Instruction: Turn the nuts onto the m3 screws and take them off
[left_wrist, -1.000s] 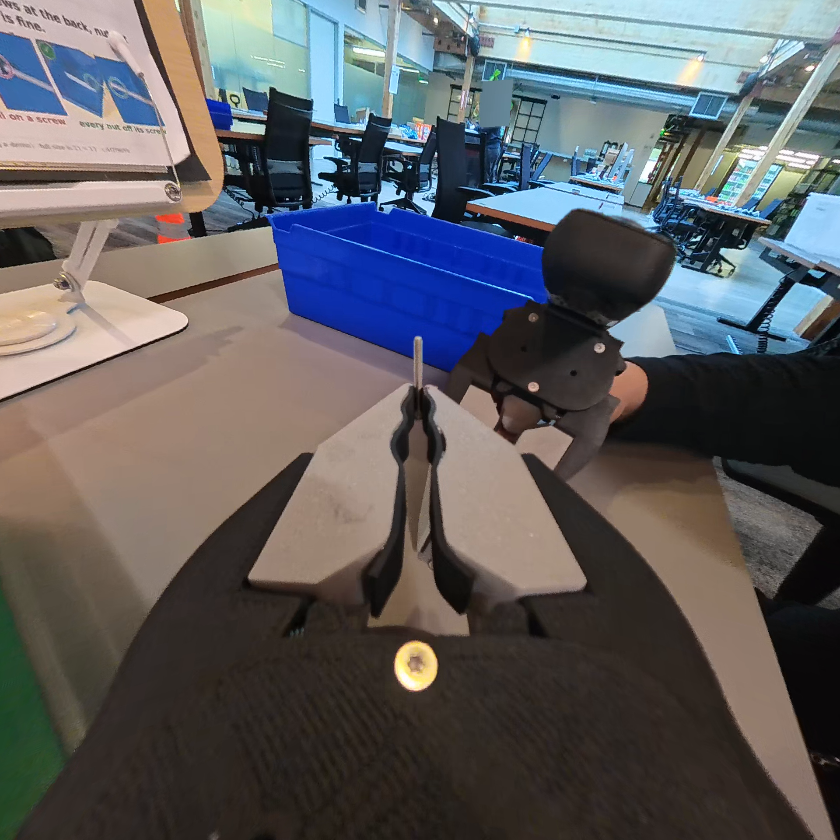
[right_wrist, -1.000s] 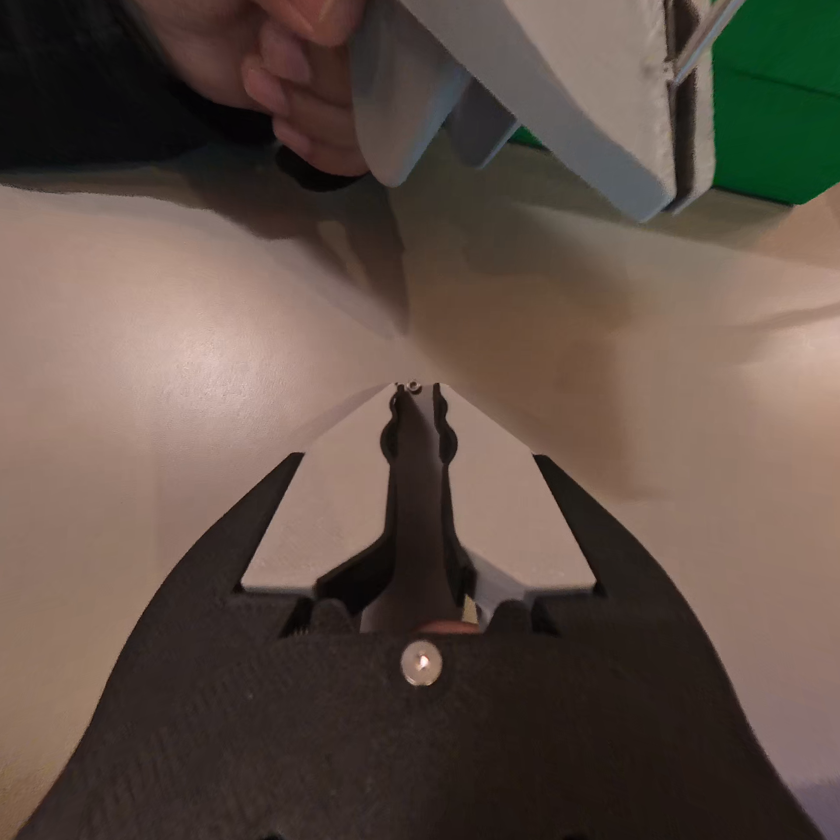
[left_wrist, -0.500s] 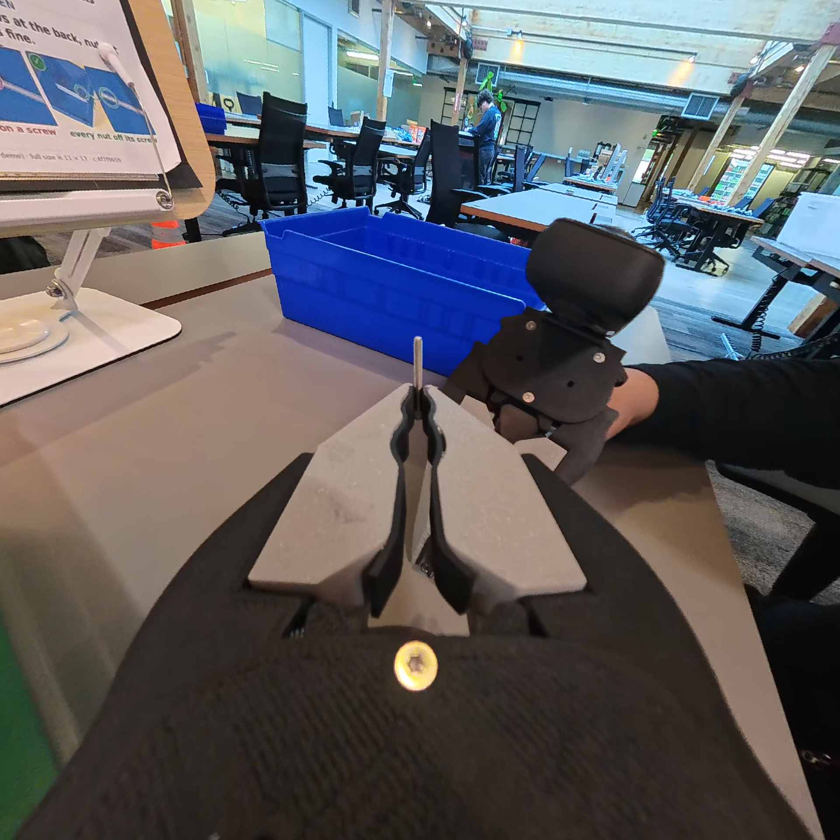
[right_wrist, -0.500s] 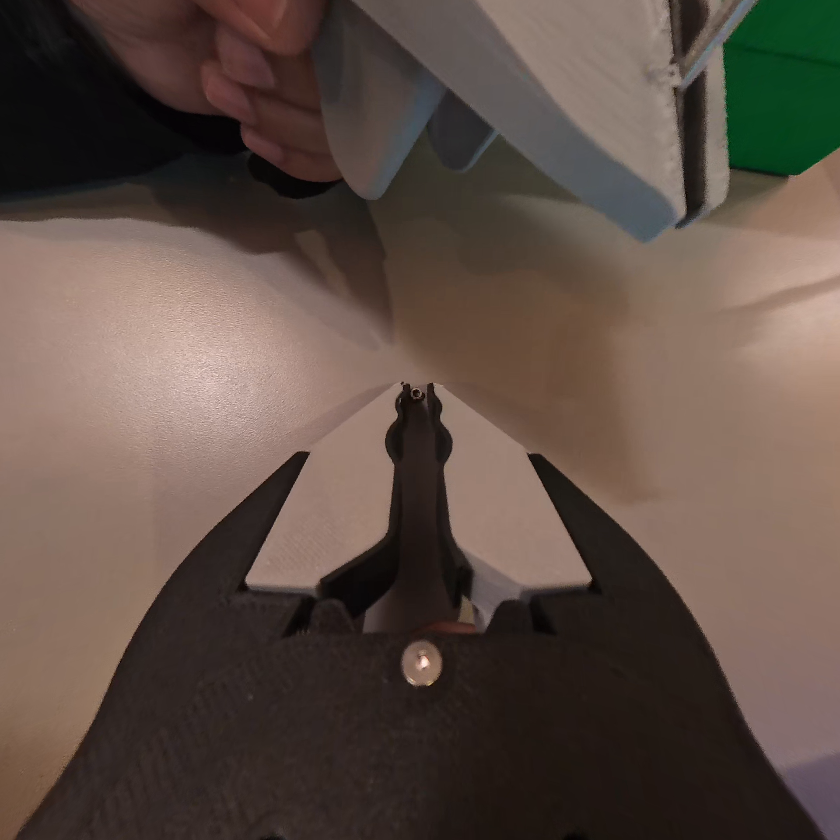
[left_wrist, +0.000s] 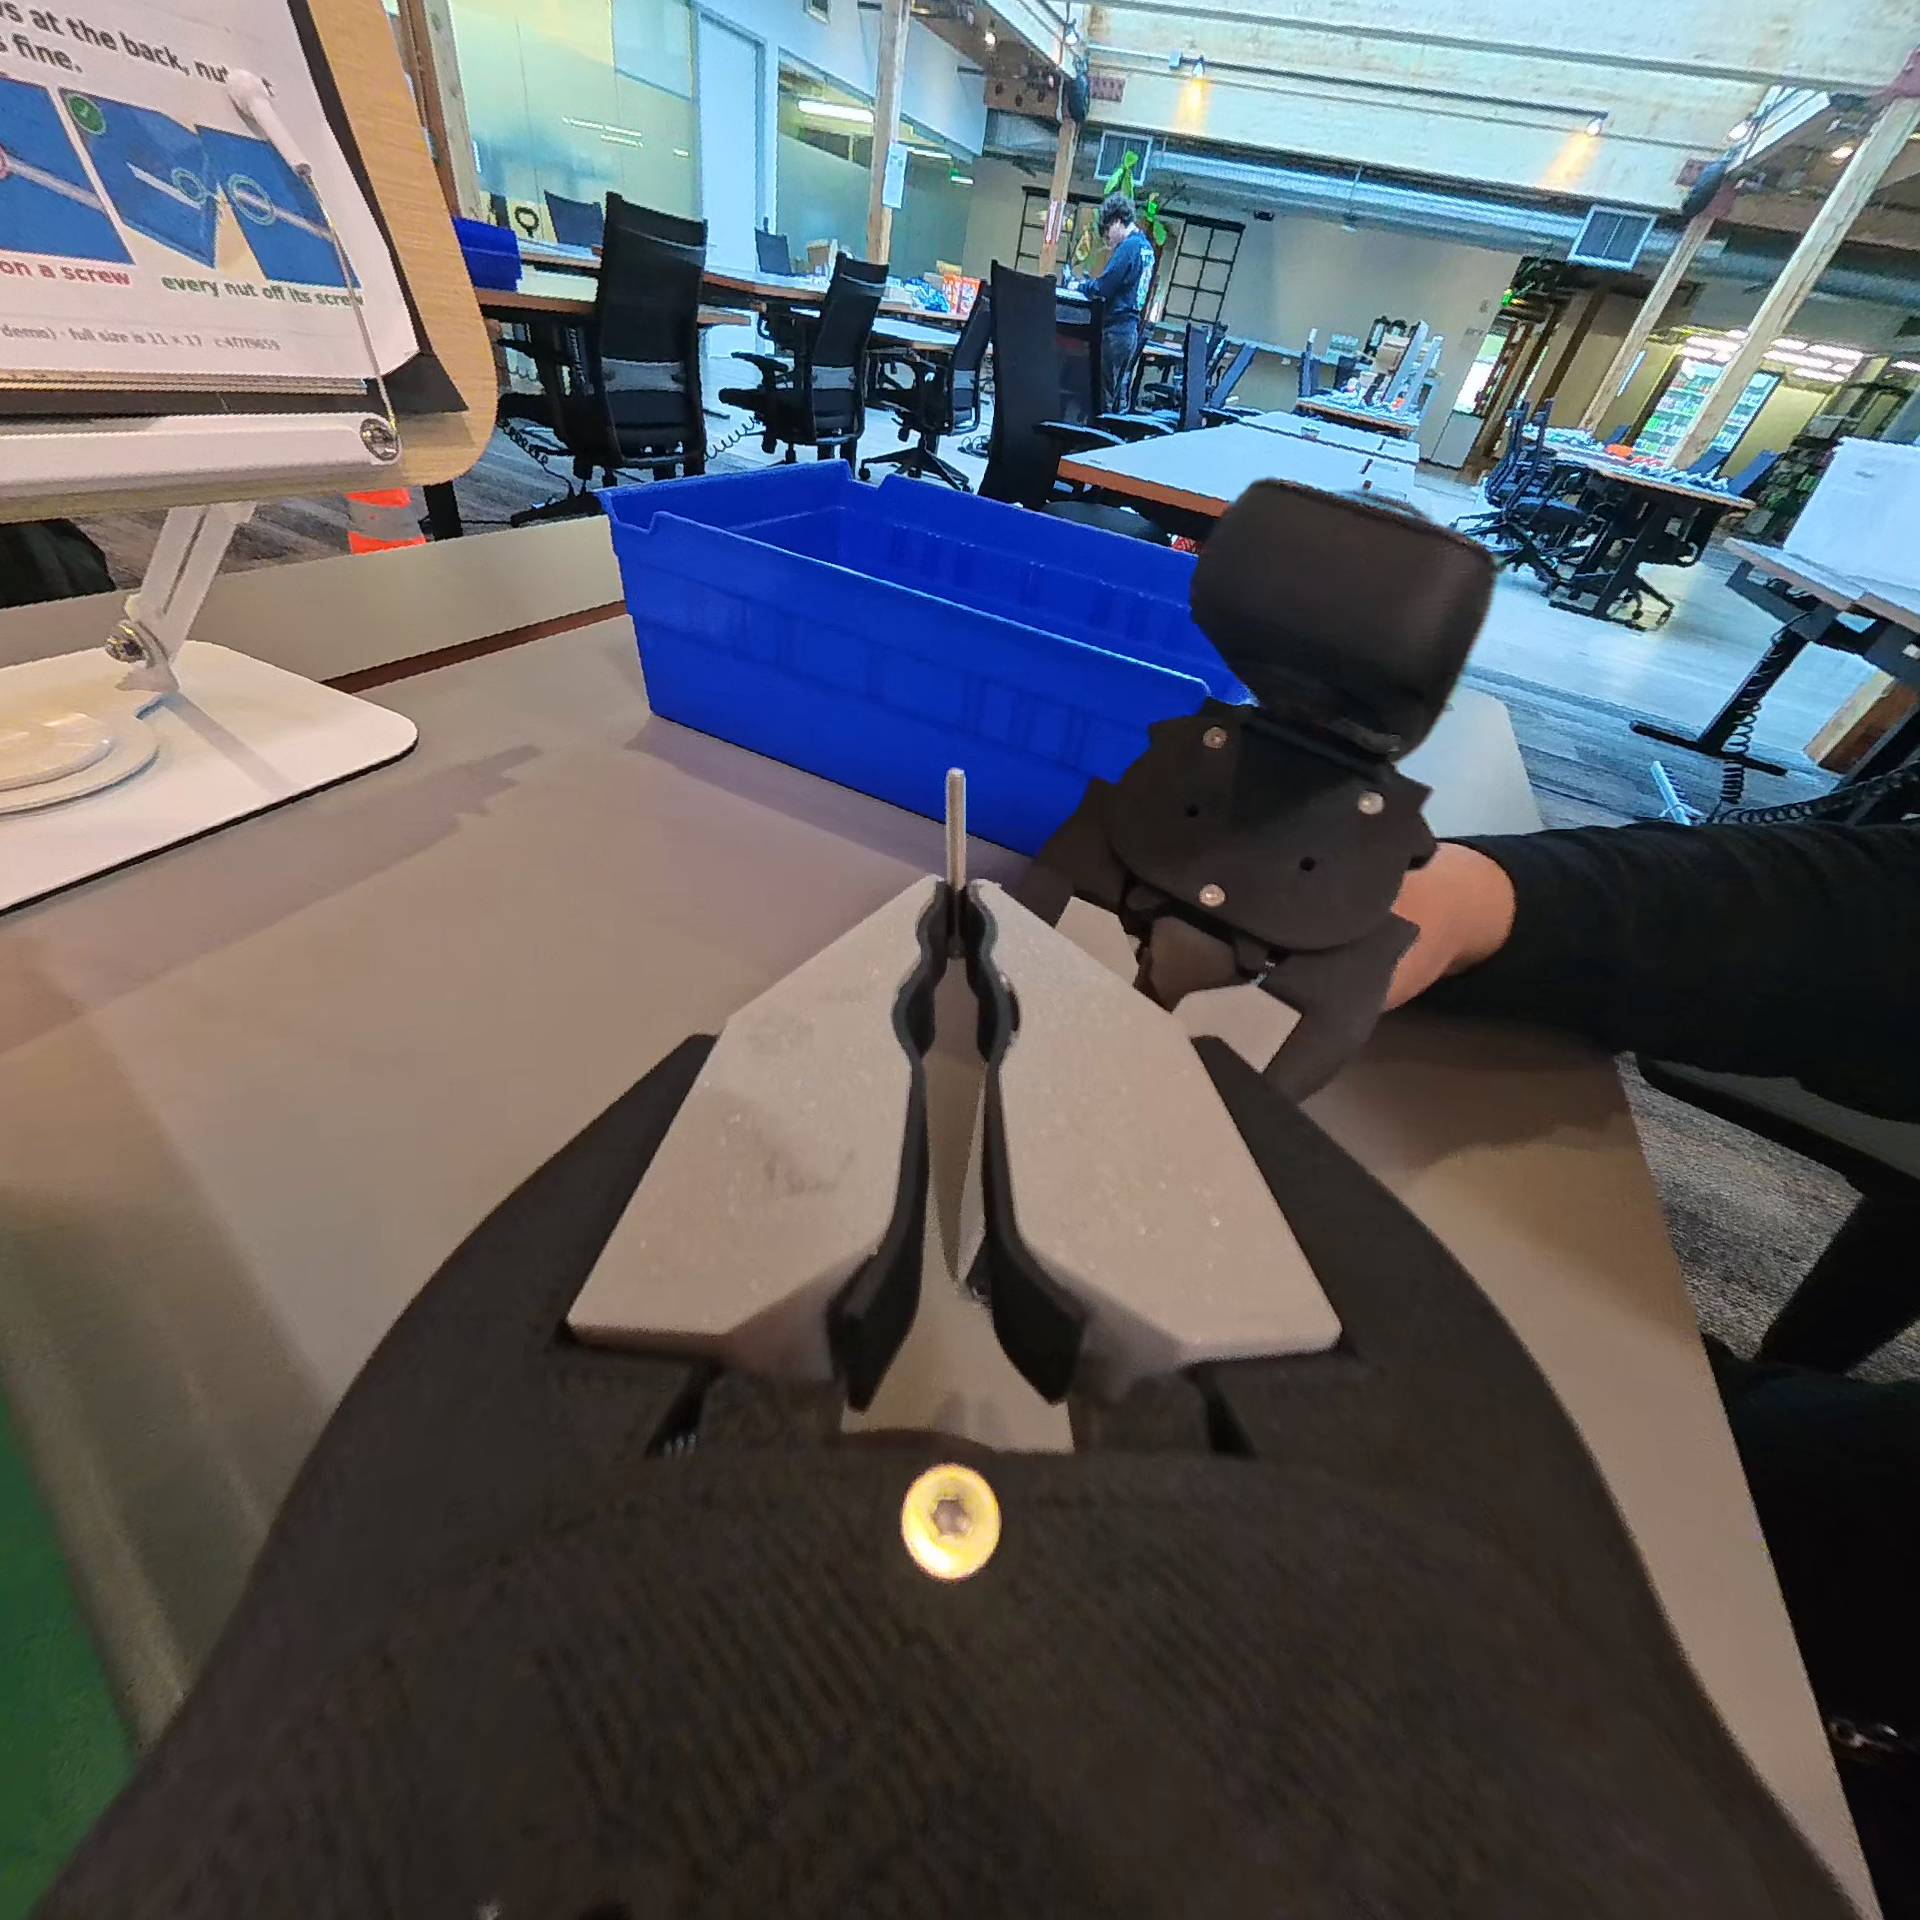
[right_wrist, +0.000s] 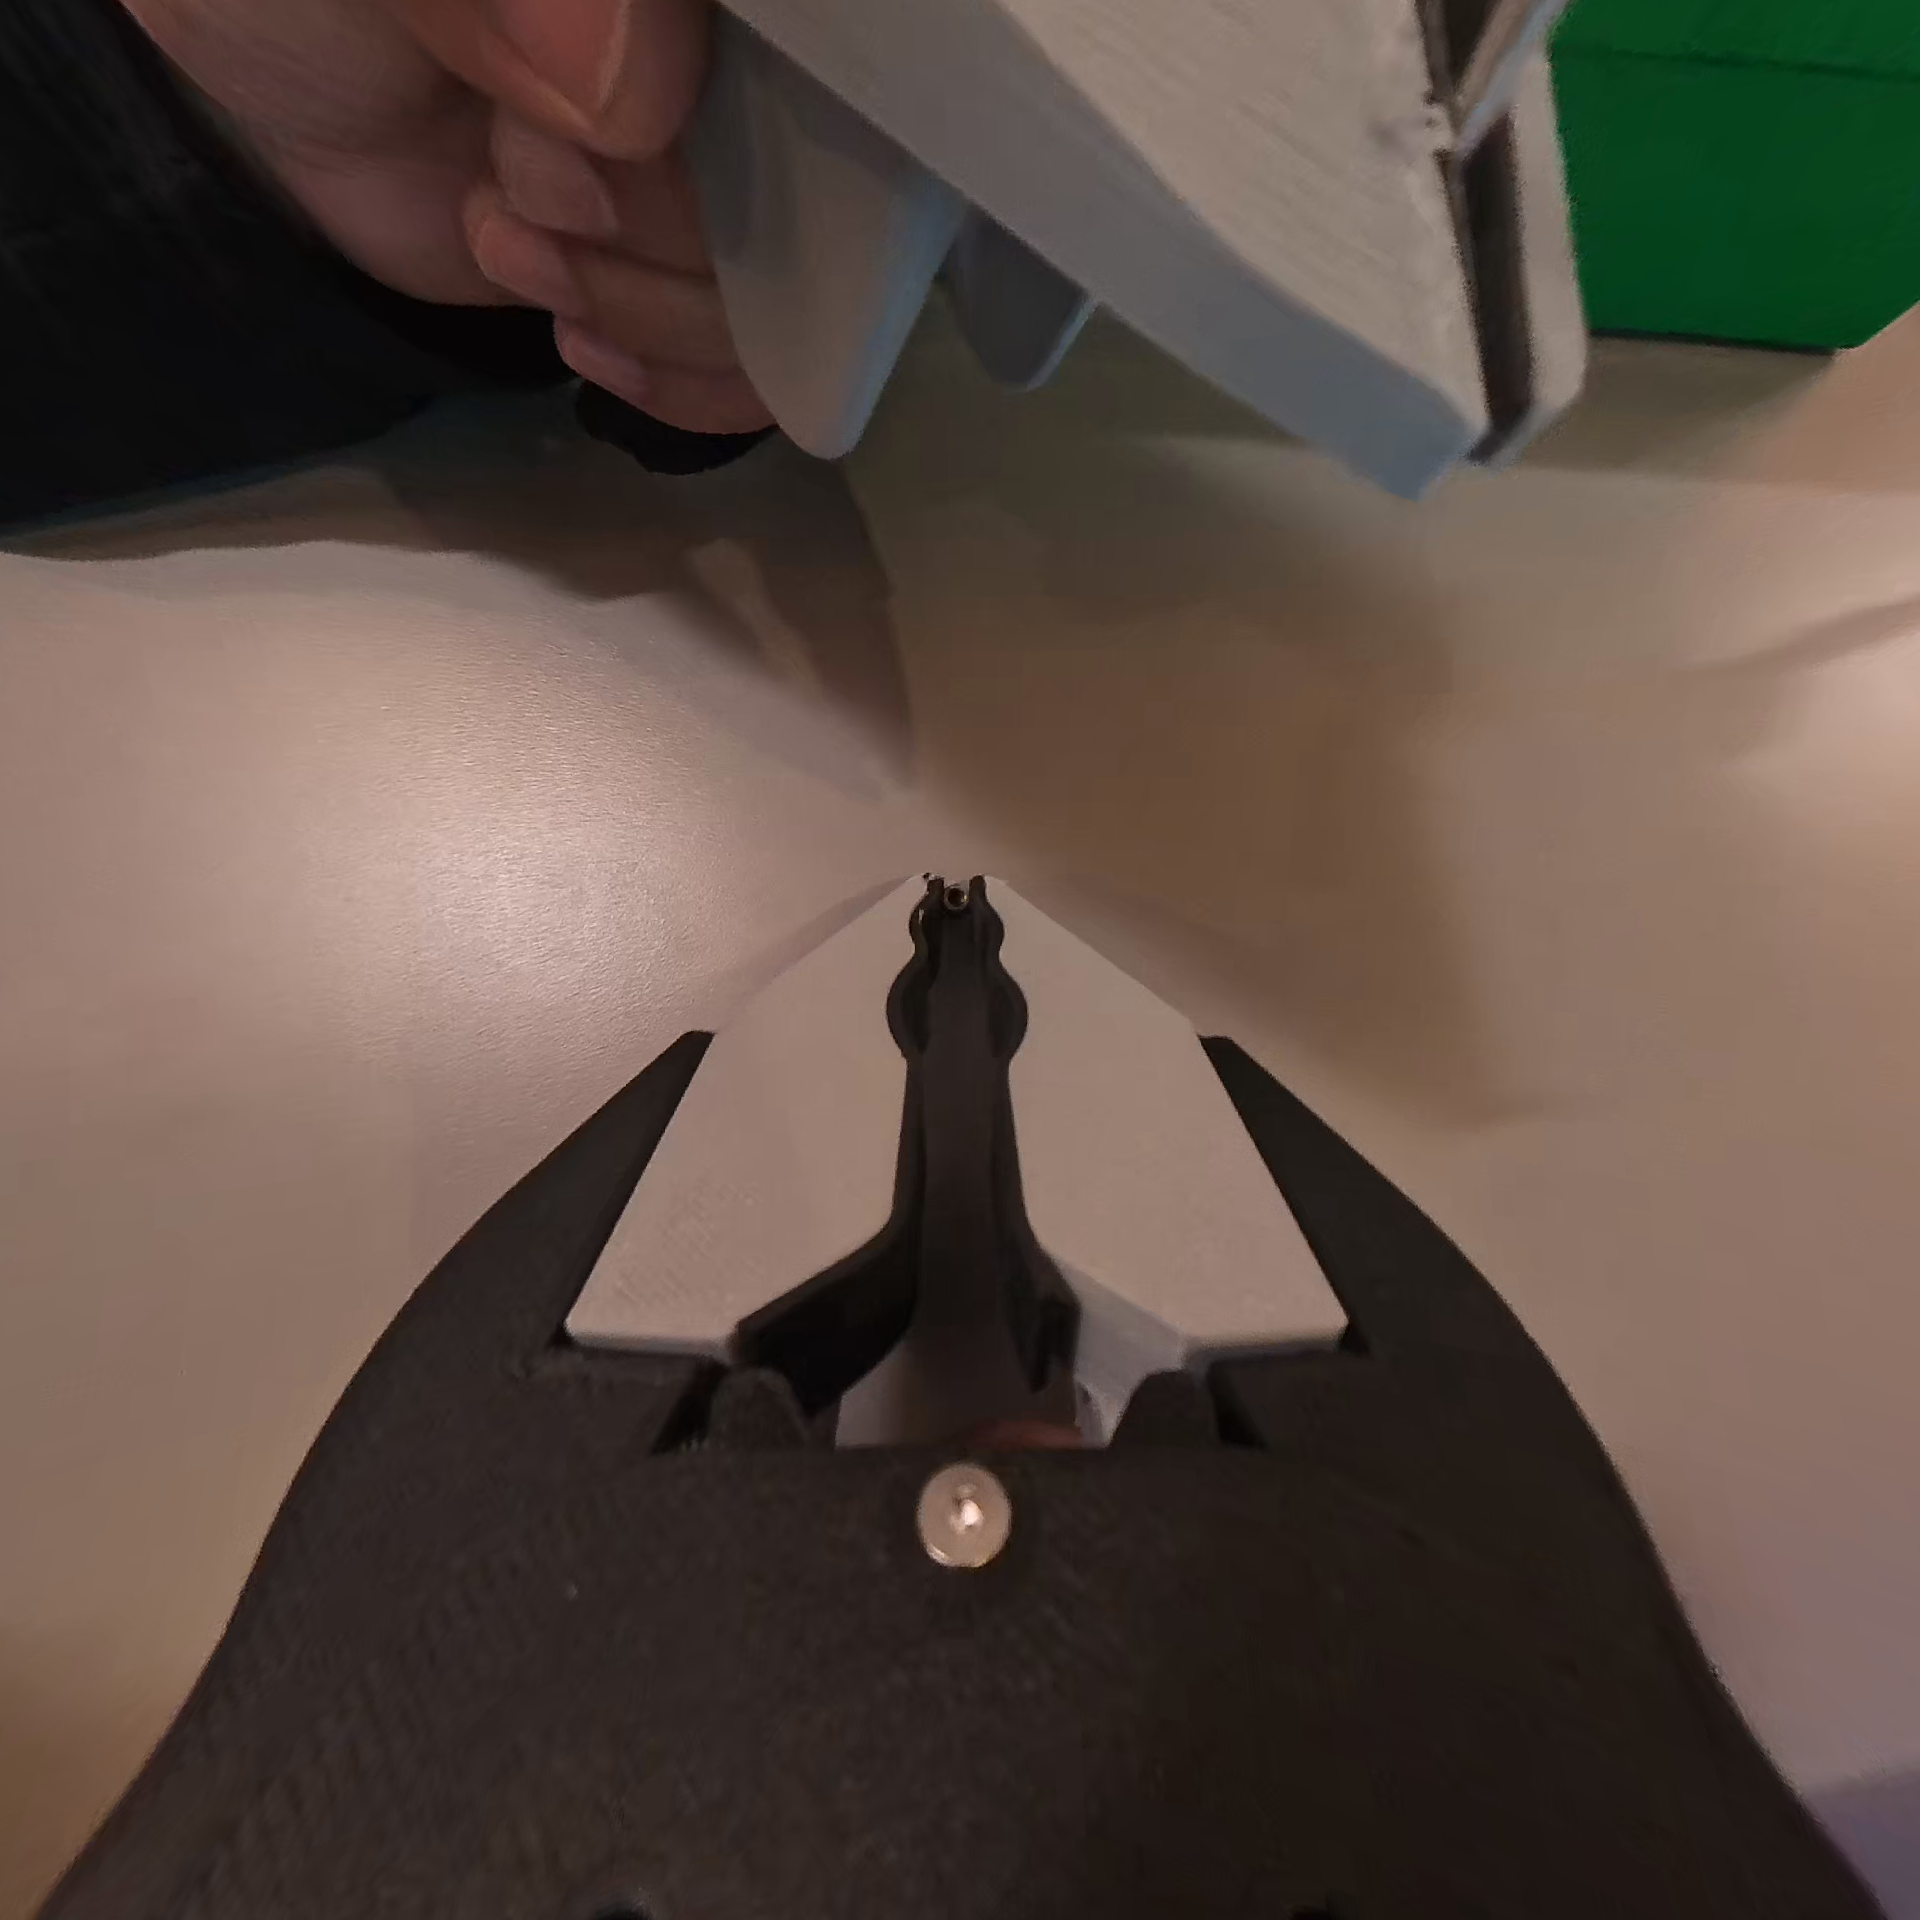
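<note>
Screw-holding left gripper (left_wrist: 954, 920) pinches a thin, stiff steel M3 screw (left_wrist: 954, 826); right gripper (right_wrist: 951, 902), nearly closed, nips a tiny, slippery dark nut (right_wrist: 952, 906) at its fingertips by its flats.

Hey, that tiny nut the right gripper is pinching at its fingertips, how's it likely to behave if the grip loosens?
The nut is a speck against the right gripper, so probably very light and easy to drop. Only the very tips hold it, so a small slip could free it. On the smooth table it would likely bounce or roll and be hard to pick up again.
</note>
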